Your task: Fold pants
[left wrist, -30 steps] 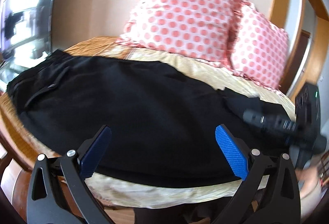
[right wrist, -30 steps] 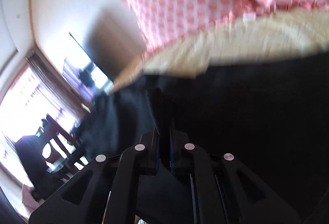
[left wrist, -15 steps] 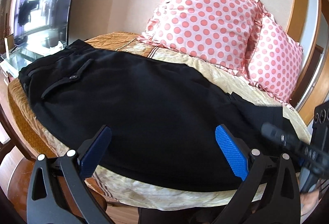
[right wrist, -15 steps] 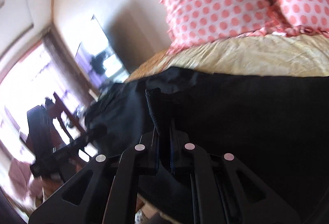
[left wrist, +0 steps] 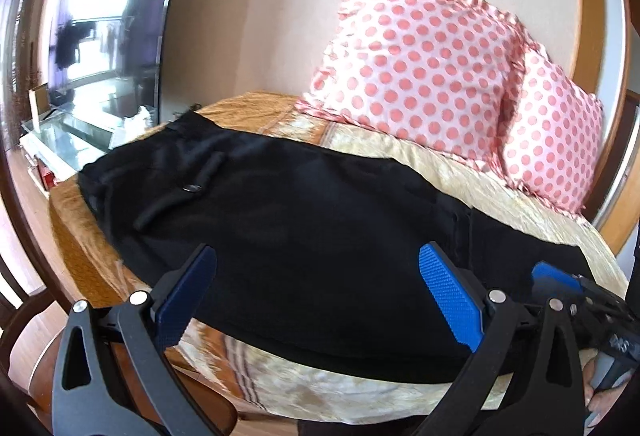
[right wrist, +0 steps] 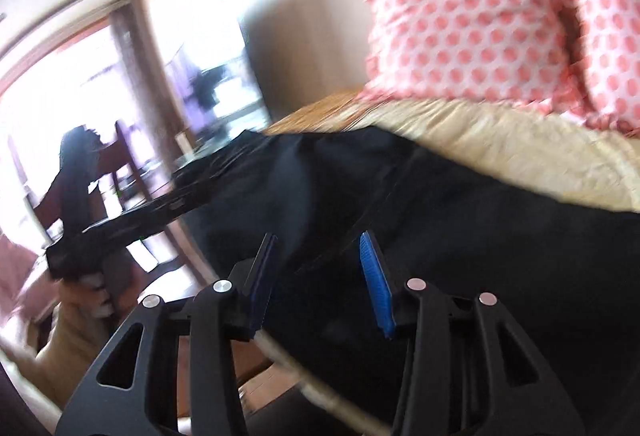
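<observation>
Black pants point(left wrist: 304, 236) lie flat across the bed, waistband and back pocket at the left, legs running right. My left gripper point(left wrist: 320, 288) is open and empty, hovering over the near edge of the pants. My right gripper point(right wrist: 320, 276) is open over the pants point(right wrist: 460, 236), holding nothing; its blue pads also show at the right in the left wrist view point(left wrist: 556, 282). The left gripper shows as a dark blurred shape in the right wrist view point(right wrist: 120, 228).
Two pink polka-dot pillows point(left wrist: 420, 68) lean on the wall at the back of the bed. The gold bedspread point(left wrist: 340, 392) hangs over the near edge. A TV point(left wrist: 104, 28) and glass stand are at the left. A wooden chair point(right wrist: 120, 164) stands beyond the bed.
My right gripper has opened and let go of the pants fabric it was pinching. The left gripper stays open and has shifted its view slightly left.
</observation>
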`<action>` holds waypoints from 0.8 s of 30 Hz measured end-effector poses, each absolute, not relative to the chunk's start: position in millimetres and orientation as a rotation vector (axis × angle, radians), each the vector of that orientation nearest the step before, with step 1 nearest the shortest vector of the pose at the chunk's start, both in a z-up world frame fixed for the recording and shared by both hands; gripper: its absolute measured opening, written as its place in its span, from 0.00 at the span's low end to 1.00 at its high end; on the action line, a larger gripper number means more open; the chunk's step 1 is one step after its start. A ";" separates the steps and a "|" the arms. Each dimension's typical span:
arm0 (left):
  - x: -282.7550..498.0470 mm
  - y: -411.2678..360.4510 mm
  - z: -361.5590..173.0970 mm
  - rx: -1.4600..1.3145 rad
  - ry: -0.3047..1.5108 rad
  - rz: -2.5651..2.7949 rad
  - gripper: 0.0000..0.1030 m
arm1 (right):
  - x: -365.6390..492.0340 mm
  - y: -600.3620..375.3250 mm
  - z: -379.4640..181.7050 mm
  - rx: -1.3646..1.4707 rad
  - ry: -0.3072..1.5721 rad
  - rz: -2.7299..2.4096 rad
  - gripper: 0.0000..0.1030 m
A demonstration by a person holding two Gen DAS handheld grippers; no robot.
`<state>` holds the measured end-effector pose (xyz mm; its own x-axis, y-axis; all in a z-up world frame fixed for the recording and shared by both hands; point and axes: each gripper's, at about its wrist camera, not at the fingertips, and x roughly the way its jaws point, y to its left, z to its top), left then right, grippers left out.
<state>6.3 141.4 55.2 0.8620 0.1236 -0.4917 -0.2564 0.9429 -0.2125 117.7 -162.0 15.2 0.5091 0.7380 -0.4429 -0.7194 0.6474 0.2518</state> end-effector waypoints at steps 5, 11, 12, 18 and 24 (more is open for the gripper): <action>0.8 178.5 56.6 -0.370 0.516 0.239 0.98 | 108.9 -131.3 -14.8 -0.162 0.615 0.815 0.43; -11.1 262.5 60.3 -0.613 0.494 0.289 0.98 | 120.9 -142.9 -20.3 -0.054 0.643 0.850 0.45; -12.1 275.0 59.7 -0.654 0.487 0.291 0.98 | 120.1 -143.1 -20.6 -0.058 0.639 0.852 0.45; -2.3 345.3 42.7 -0.903 0.510 0.298 0.98 | 112.1 -144.4 -18.2 -0.068 0.636 0.851 0.46; 12.3 362.6 28.2 -0.972 0.557 0.278 0.98 | 111.3 -143.7 -17.5 -0.071 0.634 0.850 0.46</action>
<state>12.3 362.6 28.2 0.8266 -0.0222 -0.5623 -0.4622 0.5432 -0.7009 111.3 -143.7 -17.5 0.4886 0.6783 -0.5488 -0.7190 0.6693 0.1871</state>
